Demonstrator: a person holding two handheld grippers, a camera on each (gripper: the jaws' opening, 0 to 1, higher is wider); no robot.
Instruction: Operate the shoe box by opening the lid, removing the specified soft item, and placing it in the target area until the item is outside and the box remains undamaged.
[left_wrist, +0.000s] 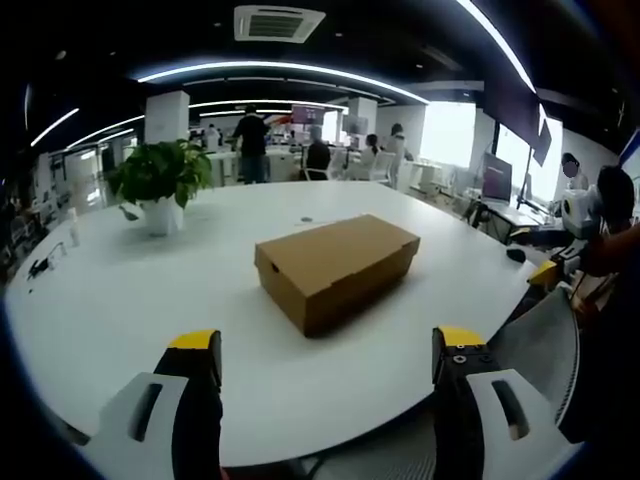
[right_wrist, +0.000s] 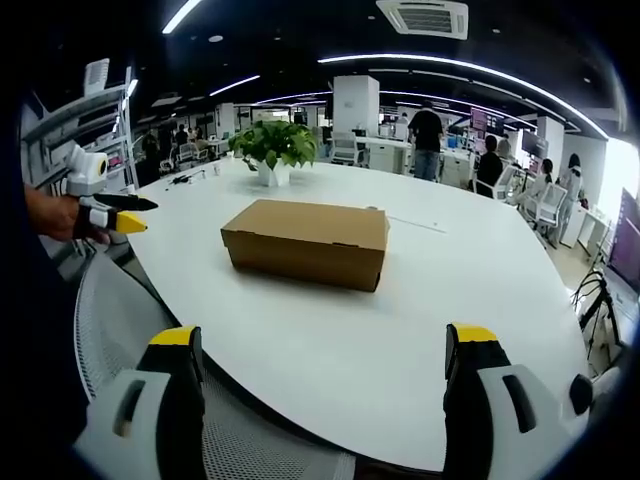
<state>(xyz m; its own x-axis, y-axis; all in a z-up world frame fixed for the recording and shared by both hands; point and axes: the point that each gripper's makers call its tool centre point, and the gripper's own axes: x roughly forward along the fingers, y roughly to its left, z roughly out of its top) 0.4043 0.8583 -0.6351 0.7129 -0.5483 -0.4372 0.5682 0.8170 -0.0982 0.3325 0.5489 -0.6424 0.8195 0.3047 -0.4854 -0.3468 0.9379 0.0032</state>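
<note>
In the left gripper view we hold our left gripper (left_wrist: 327, 365) with its jaws wide apart and nothing between them, short of the white table (left_wrist: 120, 300). The shoe box (left_wrist: 335, 268) lies near the table's middle with its lid down, well apart from a potted plant (left_wrist: 160, 180). In the right gripper view our right gripper (right_wrist: 325, 365) also has jaws wide and bare, facing the same box.

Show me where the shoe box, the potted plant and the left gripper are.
shoe box (left_wrist: 335, 268): left gripper view, on the closed lid's top.
potted plant (left_wrist: 160, 173): left gripper view, on the leaves.
left gripper (left_wrist: 328, 362): left gripper view, midway between its open jaws.
</note>
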